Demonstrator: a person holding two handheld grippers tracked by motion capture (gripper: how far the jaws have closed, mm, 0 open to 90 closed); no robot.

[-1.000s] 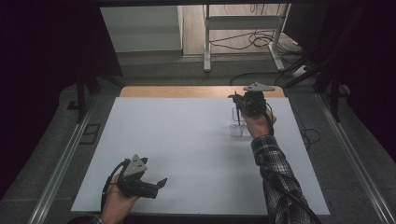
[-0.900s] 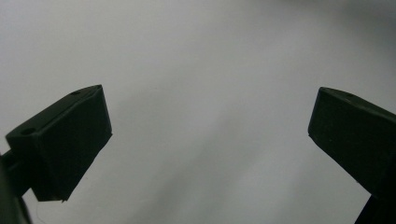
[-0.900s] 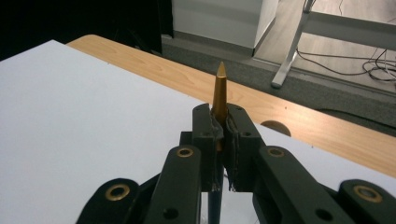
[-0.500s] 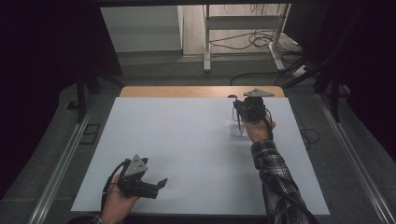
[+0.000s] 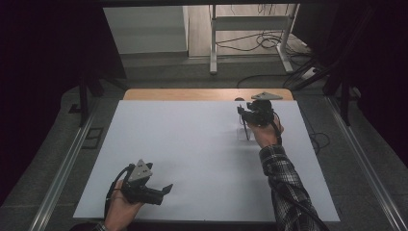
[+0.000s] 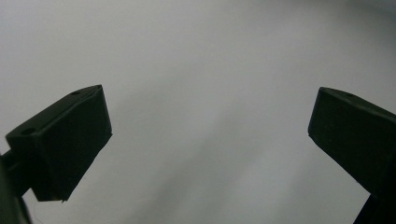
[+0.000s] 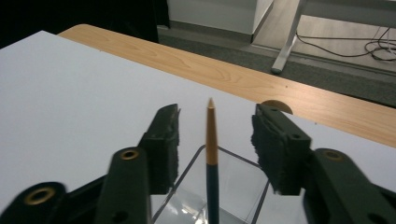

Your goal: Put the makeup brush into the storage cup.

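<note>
1. One slim dark-blue pencil with an orange-tan tip [image 7: 211, 154] stands upright between the right gripper [image 7: 215, 140] pads, touching neither, its tip pointing up.
2. Its lower end sits in a clear square plastic holder [image 7: 233, 186] beneath the jaws, which have just been opening.
3. The left gripper [image 6: 210, 135] is spread wide over the white sheet [image 5: 192, 144].

Between the black jaws of the right claw [image 7: 215, 140] stands a slim pencil [image 7: 211, 163] with a dark blue shaft and orange-tan tip, over a clear square plastic holder [image 7: 233, 186]. Beyond: white sheet-covered bench [image 7: 70, 93], light wood-grain edge. The sleeve [image 5: 284, 183] is dark plaid.
</note>
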